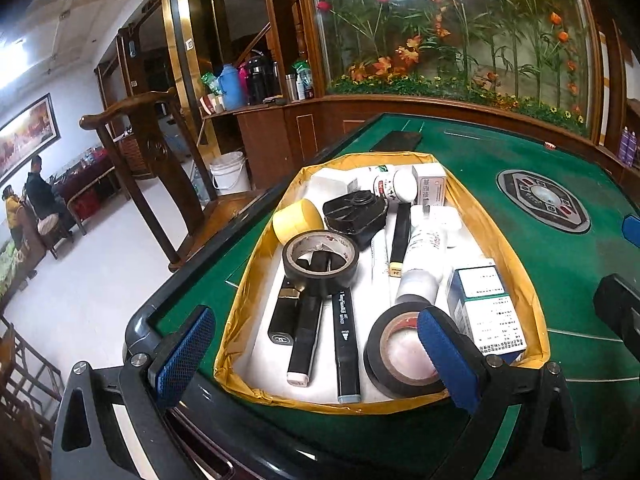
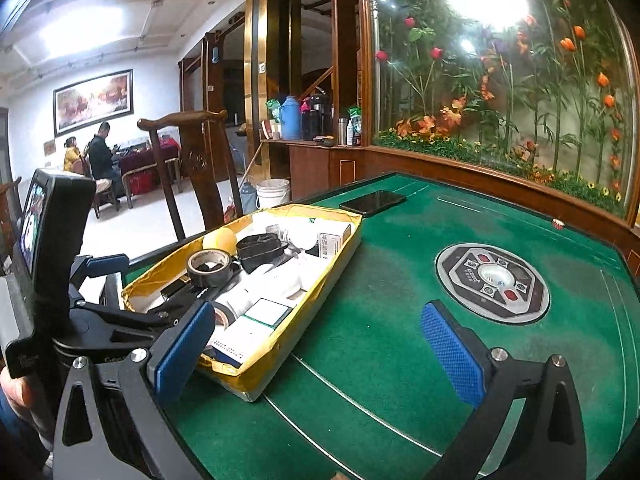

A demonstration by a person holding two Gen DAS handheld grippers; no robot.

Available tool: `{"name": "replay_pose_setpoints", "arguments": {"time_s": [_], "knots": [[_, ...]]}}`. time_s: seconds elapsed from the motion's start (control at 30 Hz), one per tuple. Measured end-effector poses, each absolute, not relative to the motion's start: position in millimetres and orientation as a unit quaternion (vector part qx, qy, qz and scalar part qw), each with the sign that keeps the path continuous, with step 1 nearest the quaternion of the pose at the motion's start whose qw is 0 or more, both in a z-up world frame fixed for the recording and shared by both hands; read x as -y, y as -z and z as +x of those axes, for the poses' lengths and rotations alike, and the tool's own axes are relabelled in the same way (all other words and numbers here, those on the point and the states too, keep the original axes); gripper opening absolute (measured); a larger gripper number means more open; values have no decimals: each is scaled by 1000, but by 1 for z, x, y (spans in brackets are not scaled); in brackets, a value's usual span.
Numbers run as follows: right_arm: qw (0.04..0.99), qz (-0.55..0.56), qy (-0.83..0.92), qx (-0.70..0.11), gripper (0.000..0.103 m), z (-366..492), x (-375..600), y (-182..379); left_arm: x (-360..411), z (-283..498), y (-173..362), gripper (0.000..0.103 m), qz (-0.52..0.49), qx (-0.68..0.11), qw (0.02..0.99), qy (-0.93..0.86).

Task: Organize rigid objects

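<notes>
A shallow yellow-rimmed box [image 1: 256, 264] sits on the green table, also in the right wrist view [image 2: 316, 296]. It holds two black tape rolls [image 1: 320, 260] [image 1: 404, 352], a yellow tape roll [image 1: 298, 220], black markers [image 1: 346, 344], a lipstick [image 1: 284, 316], a black case [image 1: 354, 212], white bottles [image 1: 422, 256] and medicine cartons [image 1: 486, 308]. My left gripper [image 1: 316, 356] is open and empty over the box's near end. My right gripper [image 2: 320, 348] is open and empty above bare felt, right of the box.
A black phone [image 2: 373, 202] lies beyond the box. A round control panel [image 2: 492, 284] is set in the table's middle. A wooden chair [image 1: 160, 184] stands at the left edge. A glass flower display backs the table.
</notes>
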State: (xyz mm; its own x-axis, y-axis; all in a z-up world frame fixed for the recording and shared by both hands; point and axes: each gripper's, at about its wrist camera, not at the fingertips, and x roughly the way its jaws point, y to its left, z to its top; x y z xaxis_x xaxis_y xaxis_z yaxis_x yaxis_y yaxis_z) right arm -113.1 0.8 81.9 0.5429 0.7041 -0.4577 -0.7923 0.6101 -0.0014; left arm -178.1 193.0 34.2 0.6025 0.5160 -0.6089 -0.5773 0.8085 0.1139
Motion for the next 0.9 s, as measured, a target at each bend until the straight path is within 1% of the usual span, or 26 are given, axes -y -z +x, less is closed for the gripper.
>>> {"name": "replay_pose_setpoints", "arguments": {"time_s": [0.27, 0.9], "knots": [[872, -94, -425, -225, 103, -107, 1, -80, -188, -177, -35, 102, -43, -325, 896, -299], [873, -92, -423, -223, 103, -107, 2, -81, -187, -179, -34, 102, -39, -324, 896, -302]]}}
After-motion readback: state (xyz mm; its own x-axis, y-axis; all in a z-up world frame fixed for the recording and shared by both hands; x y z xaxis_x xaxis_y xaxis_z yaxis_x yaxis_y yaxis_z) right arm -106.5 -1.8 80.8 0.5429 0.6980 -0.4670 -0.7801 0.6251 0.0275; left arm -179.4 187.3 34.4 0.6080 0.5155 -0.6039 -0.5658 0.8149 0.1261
